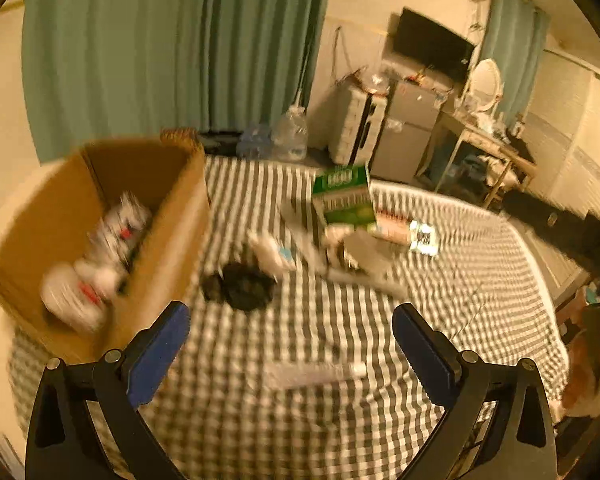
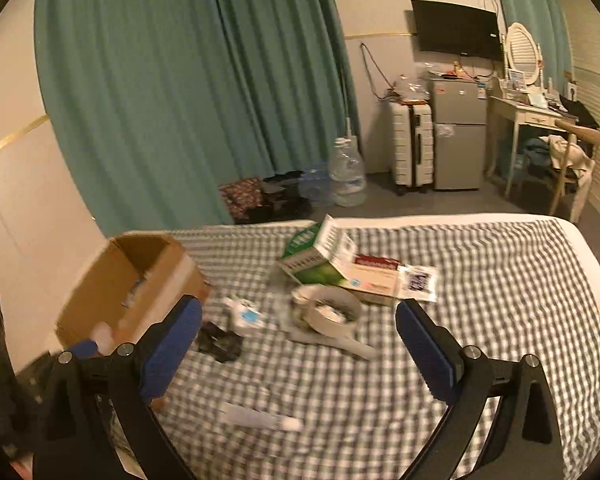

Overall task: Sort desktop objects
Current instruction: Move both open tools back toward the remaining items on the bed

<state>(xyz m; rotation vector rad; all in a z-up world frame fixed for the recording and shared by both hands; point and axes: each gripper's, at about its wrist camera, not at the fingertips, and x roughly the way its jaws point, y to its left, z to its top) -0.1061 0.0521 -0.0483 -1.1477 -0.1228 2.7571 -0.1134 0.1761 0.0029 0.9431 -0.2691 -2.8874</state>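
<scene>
Both grippers hang above a bed covered in a black-and-white checked sheet, and each has its jaws spread wide with nothing between them. The left gripper looks down into the open cardboard box at the bed's left side, where white packets with red marks lie blurred on the bottom; the right gripper sees that box only from outside and lower, so its contents barely show. The right view gives the sharper look at the loose pile in the middle of the bed: a green and white carton tilted on its side, a flat red and white box touching it, a small printed sachet just beside that, and a roll of tape in front. A dark crumpled item lies near the cardboard box, and a white tube lies nearest the left gripper, apart from the pile. Only the right view shows the floor, water bottles and suitcase clearly.
</scene>
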